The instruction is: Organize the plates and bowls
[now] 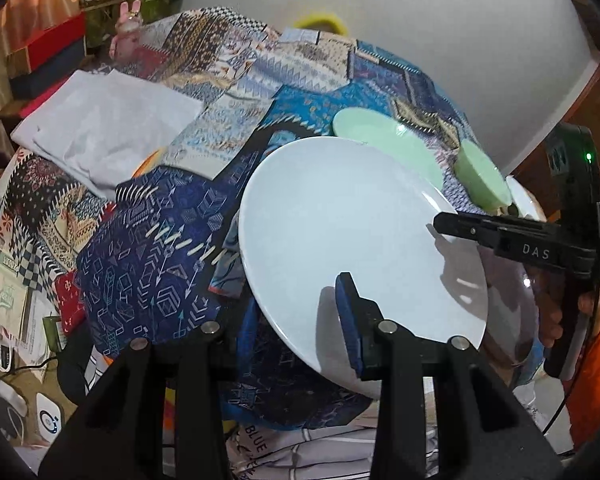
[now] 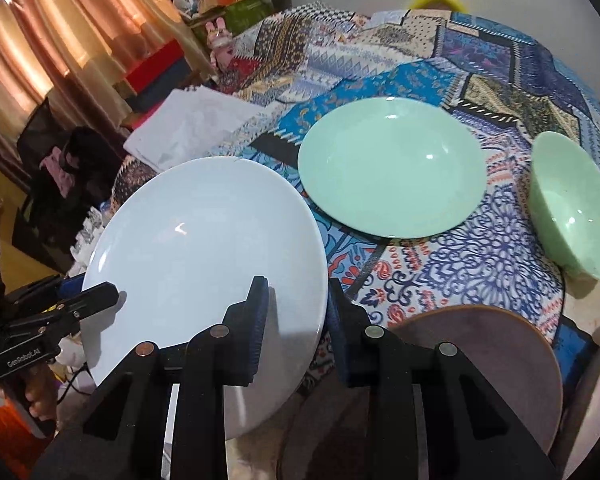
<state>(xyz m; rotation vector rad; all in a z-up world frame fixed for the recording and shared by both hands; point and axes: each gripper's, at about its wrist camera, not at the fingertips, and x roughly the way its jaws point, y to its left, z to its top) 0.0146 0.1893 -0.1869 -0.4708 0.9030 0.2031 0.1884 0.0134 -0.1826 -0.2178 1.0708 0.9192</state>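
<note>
Patchwork tablecloth (image 2: 480,248), white plate (image 2: 204,248) rim clamped, green plate (image 2: 388,168) near

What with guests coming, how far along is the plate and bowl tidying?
Nothing looks stacked yet. In hand: the white plate, tilted and raised, clamped at its rim by the left gripper and right gripper. Left: the green plate and green bowl sit apart on the patchwork cloth, and a brown plate lies near the table edge.

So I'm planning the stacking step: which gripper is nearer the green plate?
Right. The right gripper clamps the white plate at the edge beside the green plate; the left gripper clamps the opposite edge, farther away.
</note>
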